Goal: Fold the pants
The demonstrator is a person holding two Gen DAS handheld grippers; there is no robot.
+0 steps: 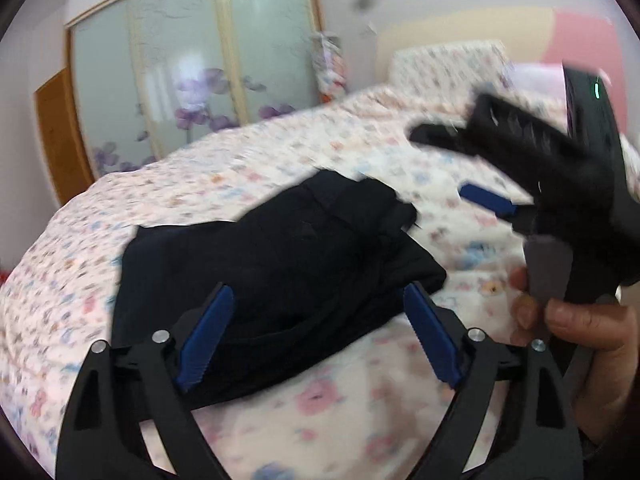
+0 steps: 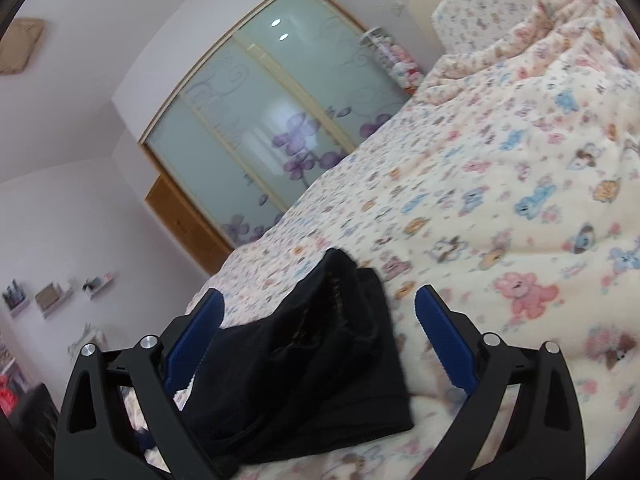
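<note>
The black pants (image 1: 276, 264) lie folded into a compact bundle on the flower-print bed cover (image 1: 304, 400). My left gripper (image 1: 318, 312) is open and empty, its blue-padded fingers (image 1: 208, 332) spread just above the near edge of the bundle. In the right wrist view the same pants (image 2: 312, 364) lie between the fingers (image 2: 444, 340) of my right gripper (image 2: 318, 312), which is open and holds nothing. The right gripper also shows in the left wrist view (image 1: 532, 176), held in a hand above the bed to the right of the pants.
The bed cover (image 2: 500, 184) stretches away with a bunched quilt (image 2: 560, 28) and a pillow (image 1: 444, 64) at the head. A wardrobe with frosted flower-print sliding doors (image 1: 192, 80) stands beyond the bed. Wall shelves (image 2: 52, 296) show at left.
</note>
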